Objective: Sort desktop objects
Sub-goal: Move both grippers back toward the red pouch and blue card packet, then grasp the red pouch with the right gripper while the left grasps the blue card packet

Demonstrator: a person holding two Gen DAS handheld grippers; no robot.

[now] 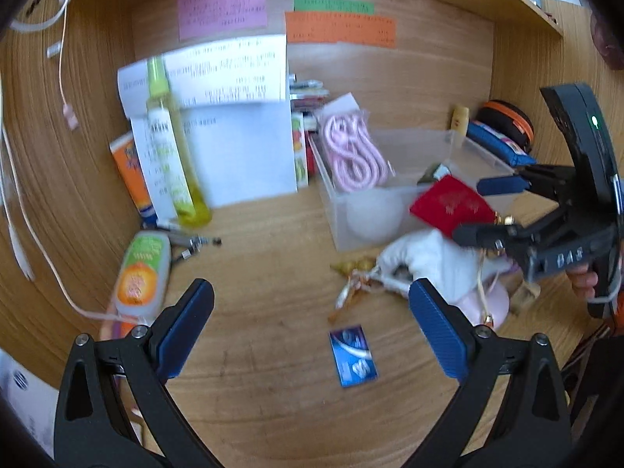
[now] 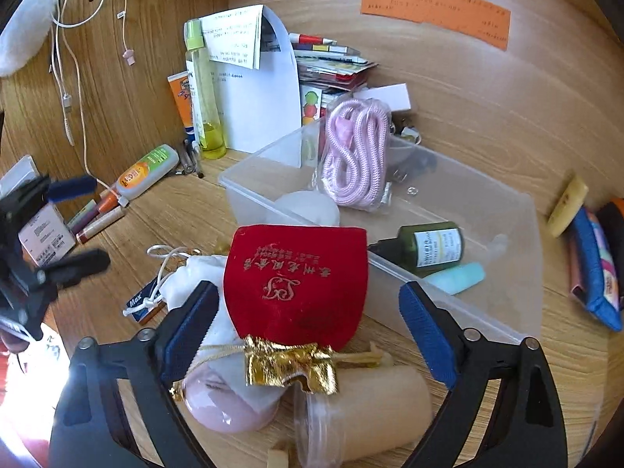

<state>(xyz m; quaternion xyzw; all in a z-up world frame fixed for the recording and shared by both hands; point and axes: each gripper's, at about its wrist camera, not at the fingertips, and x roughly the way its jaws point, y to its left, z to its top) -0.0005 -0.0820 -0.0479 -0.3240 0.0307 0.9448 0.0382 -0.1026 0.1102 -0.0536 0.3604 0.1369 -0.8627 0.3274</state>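
Observation:
A red velvet pouch (image 2: 296, 277) with gold trim lies on a pile of small things in front of a clear plastic box (image 2: 495, 210). My right gripper (image 2: 308, 331) stands open with the pouch between its blue pads, and neither pad presses on it. In the left wrist view the right gripper (image 1: 474, 210) shows at the right, around the red pouch (image 1: 448, 202). My left gripper (image 1: 312, 331) is open and holds nothing, above the wooden desk near a blue card (image 1: 353, 355). The right wrist view has the left gripper (image 2: 84, 226) at its left edge.
Under the pouch lie a white drawstring bag (image 2: 202, 273), a pink round thing (image 2: 226, 405) and a beige roll (image 2: 382, 401). The box holds a pink cord (image 2: 355, 152) and a green bottle (image 2: 429, 247). A yellow spray bottle (image 1: 171, 148), papers and tubes stand at the back left.

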